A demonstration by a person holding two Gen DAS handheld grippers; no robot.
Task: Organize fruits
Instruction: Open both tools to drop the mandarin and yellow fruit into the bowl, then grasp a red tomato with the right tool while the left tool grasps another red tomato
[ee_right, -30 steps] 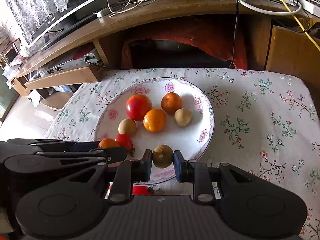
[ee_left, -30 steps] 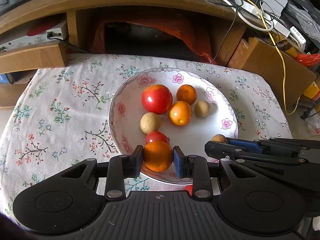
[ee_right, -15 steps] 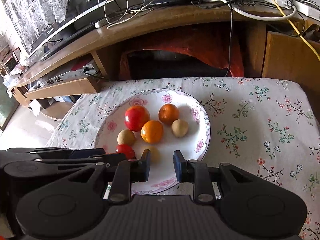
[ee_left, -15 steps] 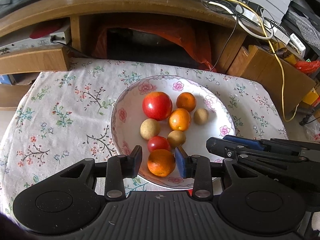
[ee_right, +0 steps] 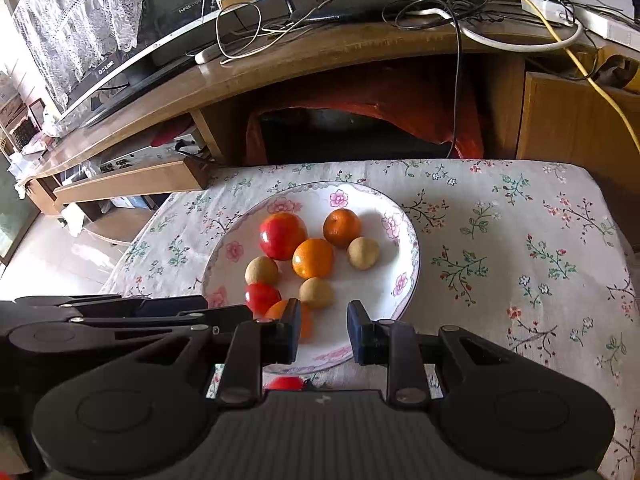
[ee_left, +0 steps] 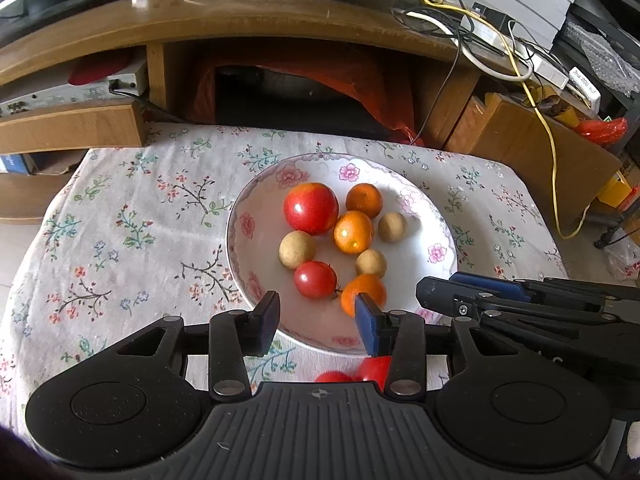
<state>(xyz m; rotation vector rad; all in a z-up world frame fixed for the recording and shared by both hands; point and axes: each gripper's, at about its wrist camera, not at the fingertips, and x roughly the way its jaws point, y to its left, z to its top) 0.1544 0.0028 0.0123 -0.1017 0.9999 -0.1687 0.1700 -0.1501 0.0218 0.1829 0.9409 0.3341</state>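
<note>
Left gripper [ee_left: 316, 318]: jaws apart, nothing between the pads; they have just been opening. Hangs over the near rim of the plate [ee_left: 444, 220].
Released orange [ee_left: 363, 292]: lies on the plate just beyond the blue pad [ee_left: 368, 330], beside the small tomato [ee_left: 315, 279]. Contact with the pad cannot be judged, as the pad hides part of the fruit.
Right gripper [ee_right: 323, 330]: jaws parted a little, empty, over the plate's near edge. Tan longan [ee_right: 316, 293] sits just beyond its fingertips.
Reason for pose: both tools look tilted down at the near rim, likely so fruit sets down inside the raised edge and cannot roll off.
Plate contents: big tomato [ee_left: 311, 208], three oranges, three longans, small tomato, loosely clustered at centre.
Remaining: red fruit [ee_left: 356, 372] off the plate, on the tablecloth [ee_left: 120, 232] under the left gripper; probably next.
</note>
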